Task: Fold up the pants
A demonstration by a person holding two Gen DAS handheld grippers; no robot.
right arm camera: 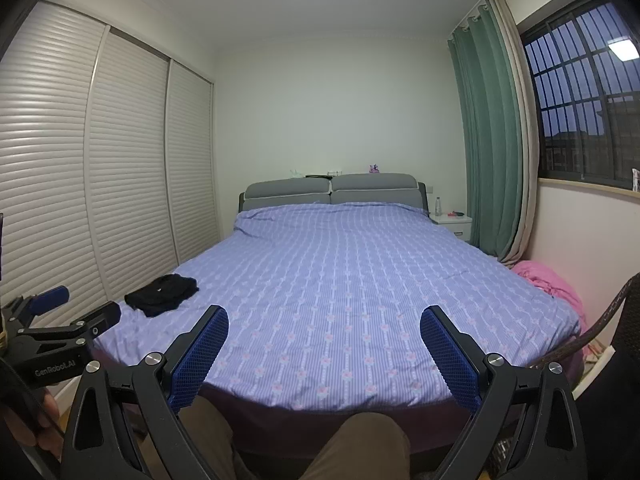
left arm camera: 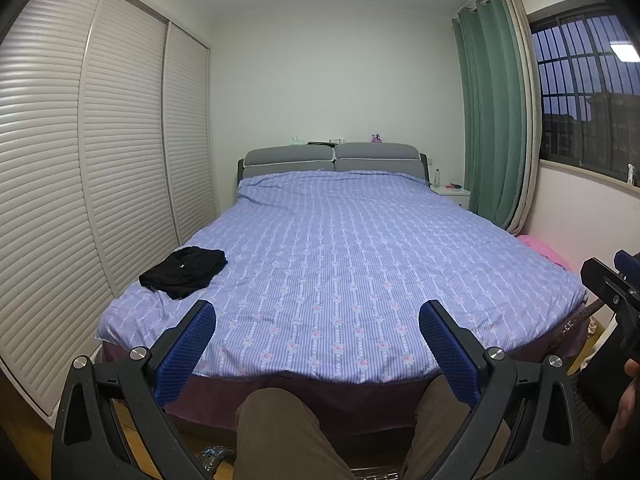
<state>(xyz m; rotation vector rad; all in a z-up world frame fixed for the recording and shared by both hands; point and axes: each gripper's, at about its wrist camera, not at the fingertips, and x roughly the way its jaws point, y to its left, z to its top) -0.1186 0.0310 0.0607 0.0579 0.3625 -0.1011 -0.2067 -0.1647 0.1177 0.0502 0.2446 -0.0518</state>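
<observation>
1. I sit at the foot of a wide bed (left arm camera: pixel 340 248) covered with a lilac striped cotton sheet that has small pink flowers; this bed is my landmark for all places.
2. My left tongs (left arm camera: pixel 318 320) are spread wide, with the two blue textured pads far from each other, and they pinch nothing. They hang in the air before the foot edge of the bed.
3. My right tongs (right arm camera: pixel 324 324) are also spread wide and empty, in the air before the same foot edge.
4. In the right wrist view the left tongs appear from the side, near the left foot corner of the bed. In the left wrist view the right tongs show at the right border, near the right foot corner.
5. The black crumpled fabric pants (left arm camera: pixel 184 270) lie on the bed in a loose heap, close to its left edge and near the foot end. No tongs touch them; both are well apart from the heap. In the right wrist view the same pants (right arm camera: pixel 162 290) are seen at the same left side.
6. My knees in brown trousers (right arm camera: pixel 360 444) are below the foot edge of the bed.
7. At the head of the bed stands a grey padded headboard (left arm camera: pixel 334 158).
8. Left of the bed is a white louvred sliding wardrobe (left arm camera: pixel 100 152).
9. Right of the bed hangs a green curtain (left arm camera: pixel 494 120) beside a barred window (left arm camera: pixel 580 80), and a pink cloth (right arm camera: pixel 548 284) lies at the right edge of the bed.
</observation>
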